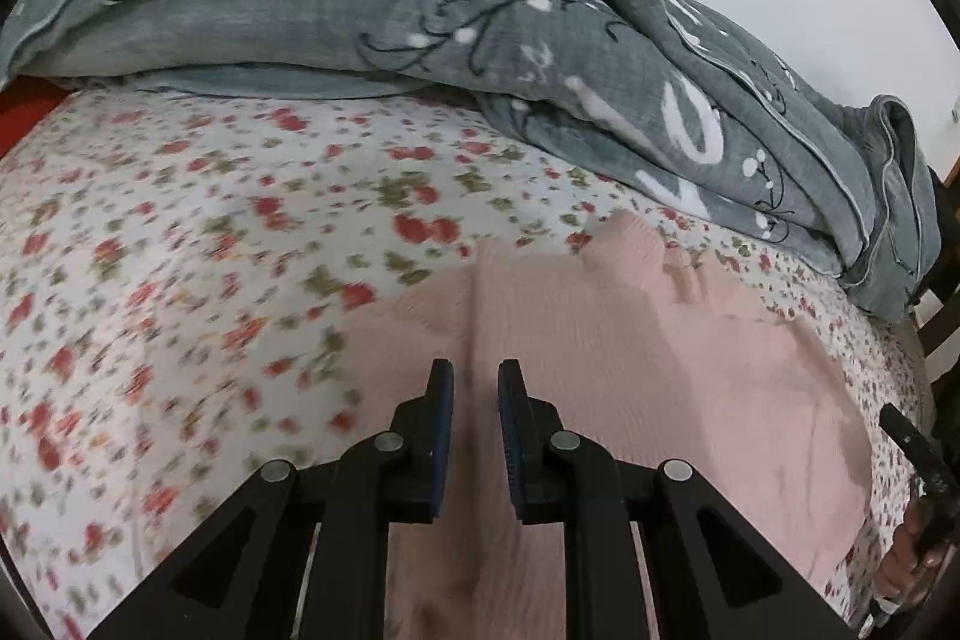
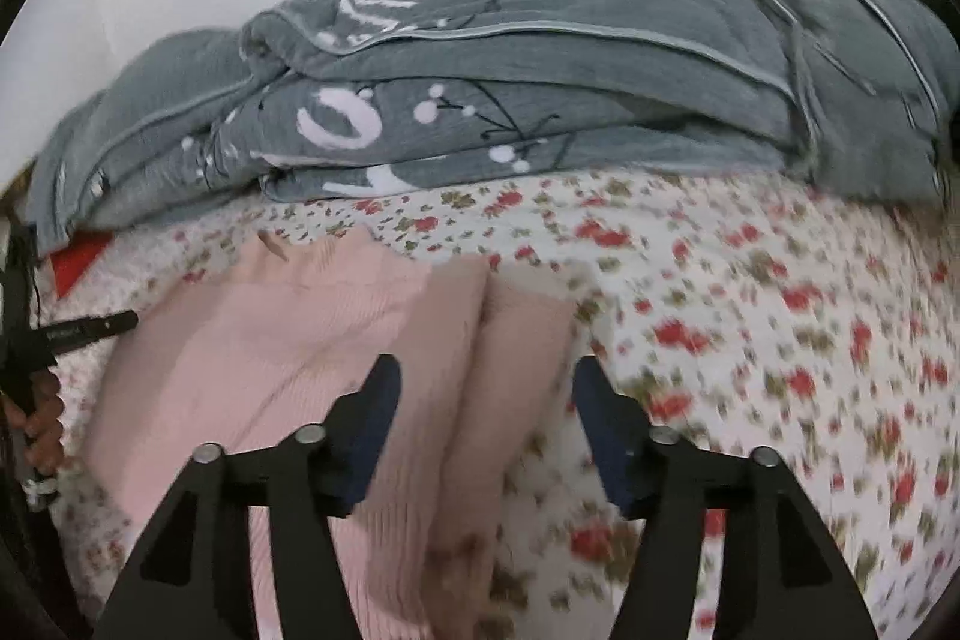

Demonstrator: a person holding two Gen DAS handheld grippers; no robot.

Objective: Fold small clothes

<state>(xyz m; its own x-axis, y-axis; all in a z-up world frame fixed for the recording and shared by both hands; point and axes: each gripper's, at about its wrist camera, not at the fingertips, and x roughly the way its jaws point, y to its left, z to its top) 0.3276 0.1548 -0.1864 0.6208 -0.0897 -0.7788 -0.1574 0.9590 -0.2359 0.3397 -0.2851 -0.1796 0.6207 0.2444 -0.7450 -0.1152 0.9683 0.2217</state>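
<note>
The pink sweater [image 1: 630,370] is lying on the bed [image 1: 180,280] near the grey blanket [image 1: 420,10]. The left gripper [image 1: 476,388] is standing slightly apart, the right gripper [image 2: 486,388] wide apart; neither is gripping cloth. The fold [image 2: 516,340] could be springing open again, since nothing is pressing it.

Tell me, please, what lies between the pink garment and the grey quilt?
Only the flowered bedsheet: a bare strip of it separates the pink garment from the grey quilt. The right wrist view shows this most clearly.
</note>
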